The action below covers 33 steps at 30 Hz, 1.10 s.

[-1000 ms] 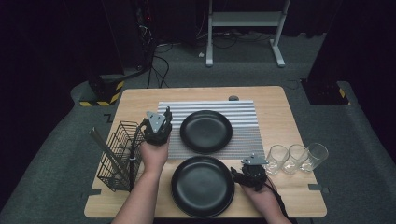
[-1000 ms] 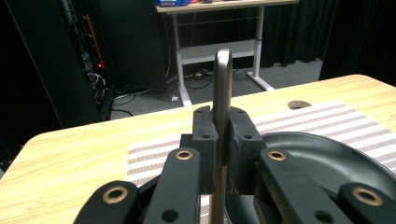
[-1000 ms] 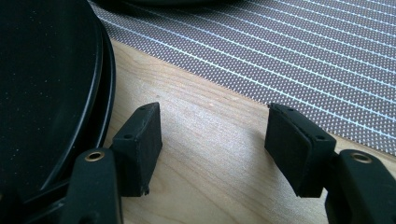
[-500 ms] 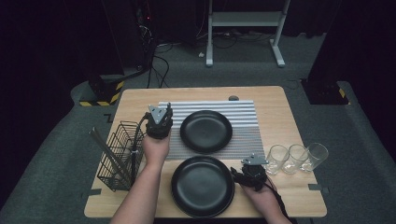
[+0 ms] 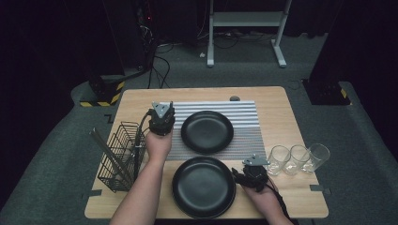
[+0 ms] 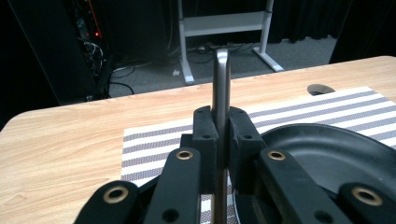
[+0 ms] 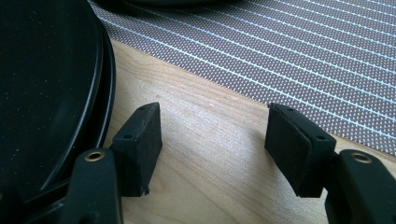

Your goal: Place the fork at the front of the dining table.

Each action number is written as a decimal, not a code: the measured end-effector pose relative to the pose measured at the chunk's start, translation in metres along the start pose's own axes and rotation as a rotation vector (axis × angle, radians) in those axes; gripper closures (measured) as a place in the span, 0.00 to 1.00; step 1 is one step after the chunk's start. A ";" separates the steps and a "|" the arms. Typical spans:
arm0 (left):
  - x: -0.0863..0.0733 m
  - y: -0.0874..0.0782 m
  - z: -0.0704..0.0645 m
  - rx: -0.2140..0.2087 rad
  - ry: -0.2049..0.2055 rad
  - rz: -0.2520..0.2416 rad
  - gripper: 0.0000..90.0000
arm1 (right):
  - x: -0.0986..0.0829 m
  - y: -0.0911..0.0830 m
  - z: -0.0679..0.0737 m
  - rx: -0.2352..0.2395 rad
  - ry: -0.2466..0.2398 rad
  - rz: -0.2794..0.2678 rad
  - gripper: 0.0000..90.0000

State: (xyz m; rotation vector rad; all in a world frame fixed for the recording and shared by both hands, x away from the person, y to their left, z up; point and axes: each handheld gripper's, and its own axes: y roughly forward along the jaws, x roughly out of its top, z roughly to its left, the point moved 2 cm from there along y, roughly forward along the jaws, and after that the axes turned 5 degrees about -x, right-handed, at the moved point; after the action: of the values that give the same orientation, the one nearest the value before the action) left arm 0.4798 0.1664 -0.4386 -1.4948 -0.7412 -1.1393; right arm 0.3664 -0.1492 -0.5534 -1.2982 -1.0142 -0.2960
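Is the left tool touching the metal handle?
Touching. The left gripper view shows the left tool clamped shut on the upright metal handle, no gap.

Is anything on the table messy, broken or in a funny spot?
Nothing looks broken or spilled. The two black plates lie flat, and the three glasses stand upright in a row. The one unusual sight is a metal utensil handle sticking straight up, clamped in the left gripper.

Three clear glasses (image 5: 299, 158) stand by a wire basket (image 5: 117, 154) opposite.
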 end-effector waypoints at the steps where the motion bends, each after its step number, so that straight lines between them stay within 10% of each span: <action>1: 0.000 0.001 0.002 -0.001 -0.007 0.003 0.92 | 0.000 0.000 0.000 0.000 0.000 0.000 0.40; 33: -0.005 0.041 0.023 -0.015 -0.099 0.138 0.92 | 0.000 0.000 0.000 0.000 0.001 0.000 0.40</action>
State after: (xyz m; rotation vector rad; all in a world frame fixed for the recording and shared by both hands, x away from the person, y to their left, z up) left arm 0.5213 0.1796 -0.4581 -1.5993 -0.6867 -0.9749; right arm 0.3663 -0.1491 -0.5534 -1.2978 -1.0130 -0.2964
